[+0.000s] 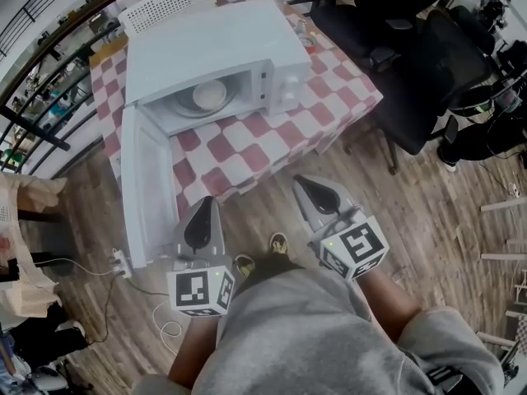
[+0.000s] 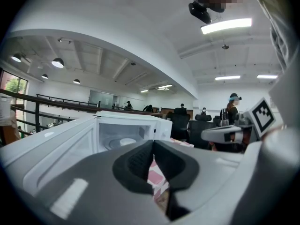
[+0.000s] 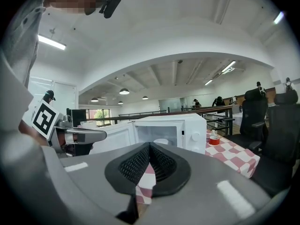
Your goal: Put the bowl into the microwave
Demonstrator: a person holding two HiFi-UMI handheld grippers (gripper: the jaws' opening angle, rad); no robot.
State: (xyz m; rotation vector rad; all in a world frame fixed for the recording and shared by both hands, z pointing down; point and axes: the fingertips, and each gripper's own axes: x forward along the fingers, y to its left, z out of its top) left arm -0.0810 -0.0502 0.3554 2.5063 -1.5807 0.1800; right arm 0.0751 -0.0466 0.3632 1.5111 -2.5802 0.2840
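The white microwave (image 1: pixel 216 52) stands on the checked table (image 1: pixel 247 142) with its door (image 1: pixel 146 189) swung wide open toward me. Inside, a pale bowl (image 1: pixel 209 95) rests on the turntable; the same bowl (image 2: pixel 126 142) shows in the left gripper view, and the bowl (image 3: pixel 161 141) shows in the right gripper view. My left gripper (image 1: pixel 204 206) and right gripper (image 1: pixel 306 186) hover side by side near my body, short of the table's front edge. Both are shut with nothing between the jaws.
A white slatted basket (image 1: pixel 167 2) sits behind the microwave. A small red-lidded cup (image 3: pixel 214 139) stands on the table right of the microwave. Black office chairs (image 1: pixel 412 64) crowd the right side. A power strip with cables (image 1: pixel 122 263) lies on the wooden floor at left.
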